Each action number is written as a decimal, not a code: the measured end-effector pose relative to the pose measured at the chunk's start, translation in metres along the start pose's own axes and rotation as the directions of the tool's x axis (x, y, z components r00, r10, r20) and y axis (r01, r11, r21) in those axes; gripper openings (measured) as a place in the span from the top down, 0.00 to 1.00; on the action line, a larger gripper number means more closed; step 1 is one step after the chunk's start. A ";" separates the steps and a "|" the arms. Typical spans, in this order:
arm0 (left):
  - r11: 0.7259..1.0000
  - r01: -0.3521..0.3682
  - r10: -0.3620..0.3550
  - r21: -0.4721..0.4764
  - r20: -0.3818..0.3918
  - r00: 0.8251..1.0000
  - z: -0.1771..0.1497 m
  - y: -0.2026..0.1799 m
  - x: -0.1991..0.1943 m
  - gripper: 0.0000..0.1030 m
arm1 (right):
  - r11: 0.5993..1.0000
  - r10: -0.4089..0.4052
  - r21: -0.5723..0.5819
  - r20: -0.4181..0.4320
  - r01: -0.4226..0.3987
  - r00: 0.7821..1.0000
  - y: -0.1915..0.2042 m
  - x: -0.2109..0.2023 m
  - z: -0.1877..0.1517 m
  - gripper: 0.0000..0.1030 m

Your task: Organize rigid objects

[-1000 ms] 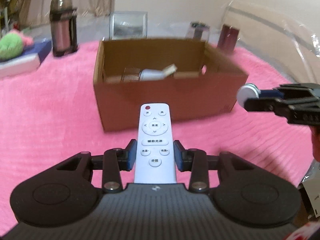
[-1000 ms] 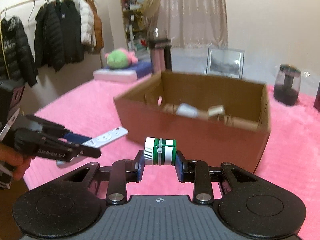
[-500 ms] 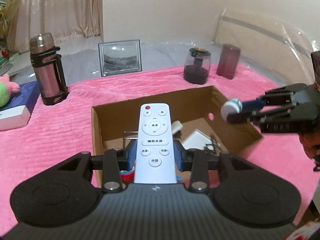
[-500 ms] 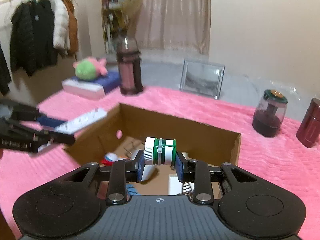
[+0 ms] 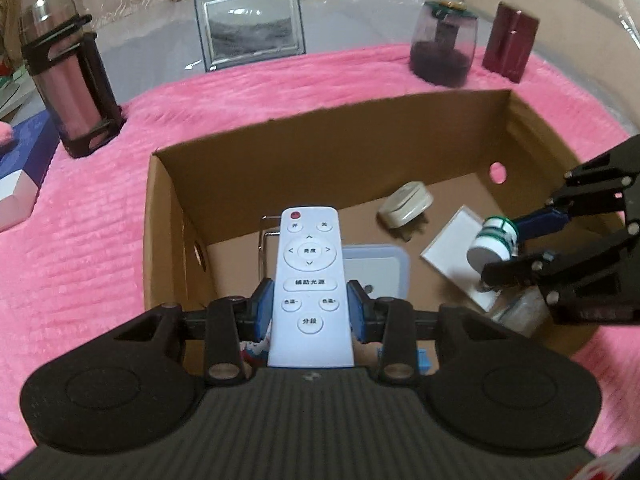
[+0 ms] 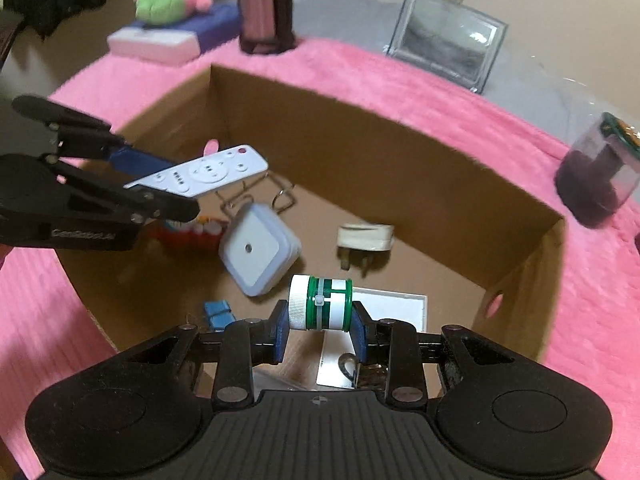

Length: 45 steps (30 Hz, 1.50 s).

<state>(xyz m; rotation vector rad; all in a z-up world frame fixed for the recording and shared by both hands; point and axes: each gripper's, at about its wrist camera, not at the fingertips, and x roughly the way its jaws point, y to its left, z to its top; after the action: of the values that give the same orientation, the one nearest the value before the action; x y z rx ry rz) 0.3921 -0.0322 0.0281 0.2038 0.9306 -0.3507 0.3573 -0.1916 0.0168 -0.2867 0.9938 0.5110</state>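
Pink blanket (image 5: 100, 208), open cardboard box (image 5: 320, 148) under both my tongs.
Left view: my left tongs (image 5: 311, 310) clamp a white remote (image 5: 310, 280), long axis pointing at the far wall, above the box's left side. Right view: my right tongs (image 6: 320, 330) clamp a green-and-white bottle (image 6: 320, 302) crosswise, over the near right corner.

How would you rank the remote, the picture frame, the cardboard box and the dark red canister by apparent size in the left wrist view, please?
1. cardboard box
2. picture frame and remote: similar; the remote's nearness makes ranking unsure
3. dark red canister
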 end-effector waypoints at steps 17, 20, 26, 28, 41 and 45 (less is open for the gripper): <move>1.000 -0.020 0.021 0.012 -0.100 0.995 -0.002 0.001 0.032 0.67 | 0.997 -0.027 -0.077 -0.143 0.016 0.989 0.008 0.042 0.012 0.73; 1.000 -0.013 0.013 0.006 -0.074 0.997 -0.003 0.001 0.029 0.63 | 0.997 -0.029 -0.081 -0.150 0.017 0.988 0.010 0.042 0.014 0.73; 1.000 -0.018 0.017 0.026 0.005 1.000 -0.002 -0.006 0.011 0.32 | 0.995 -0.036 -0.094 -0.164 0.020 0.986 0.012 0.048 0.015 0.73; 1.000 -0.016 0.015 0.026 0.035 0.999 -0.002 -0.005 0.003 0.30 | 0.995 -0.036 -0.098 -0.170 0.019 0.985 0.013 0.049 0.015 0.73; 0.998 -0.049 0.043 0.037 0.156 0.987 -0.017 0.004 -0.035 0.19 | 0.997 -0.051 -0.069 -0.096 0.044 0.994 0.009 0.035 0.013 0.65; 0.998 -0.054 0.048 0.020 0.212 0.976 -0.023 0.005 -0.060 0.11 | 1.000 -0.024 -0.008 -0.004 0.024 1.000 0.005 0.001 0.004 0.43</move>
<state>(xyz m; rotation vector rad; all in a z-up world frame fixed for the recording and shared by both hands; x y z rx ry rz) 0.3434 -0.0079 0.0634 0.2092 0.7098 -0.3302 0.3583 -0.1852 0.0183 -0.3070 0.9914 0.4927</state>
